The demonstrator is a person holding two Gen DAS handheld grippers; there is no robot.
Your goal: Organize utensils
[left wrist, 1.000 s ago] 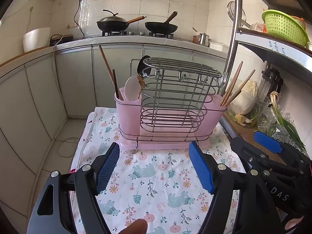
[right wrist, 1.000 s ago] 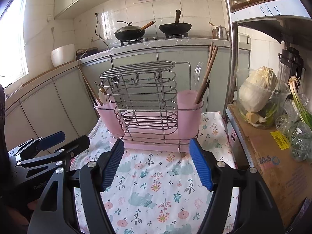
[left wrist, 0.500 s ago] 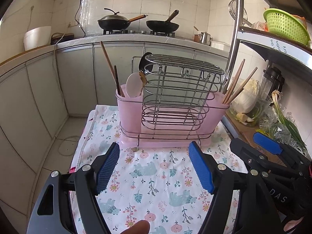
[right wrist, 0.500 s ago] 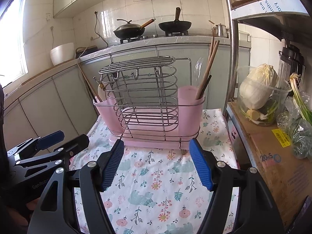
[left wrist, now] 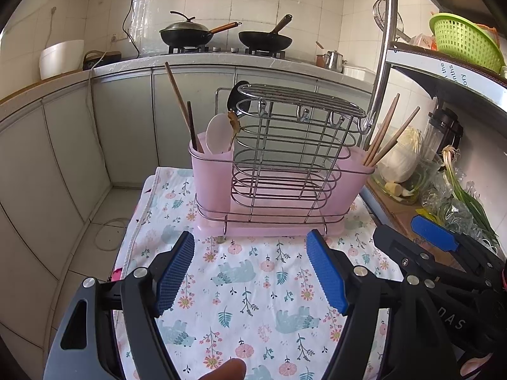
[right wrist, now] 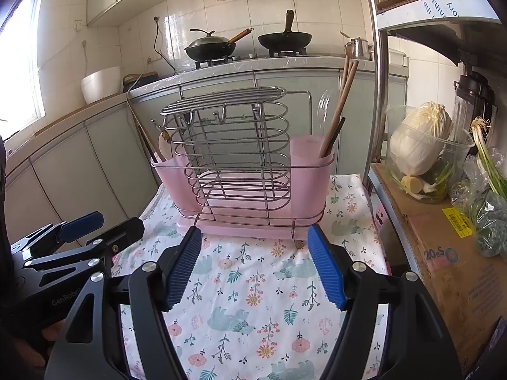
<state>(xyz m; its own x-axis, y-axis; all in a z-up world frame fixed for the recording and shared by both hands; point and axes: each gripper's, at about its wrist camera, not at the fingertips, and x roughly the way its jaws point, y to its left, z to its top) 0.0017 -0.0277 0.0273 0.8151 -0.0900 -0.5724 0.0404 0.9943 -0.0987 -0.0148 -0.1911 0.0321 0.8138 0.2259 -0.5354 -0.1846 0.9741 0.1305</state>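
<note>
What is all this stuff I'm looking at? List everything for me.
Utensil rack: one, pink plastic in a wire frame, on the cloth.
Left cup: pink; holds dark chopsticks, a white spoon and a black ladle.
Right cup: pink; holds wooden chopsticks and a clear spoon.
Tablecloth: one, white with flowers and animals, under the rack.
Woks: two, black, on the stove behind.
Kettle: one, metal, on the counter.
Cabbage: one, pale, in a clear tub at right.
Basket: one, green, on the shelf.
Left tongs: blue pads, open, empty.
Right tongs: blue pads, open, empty.
</note>
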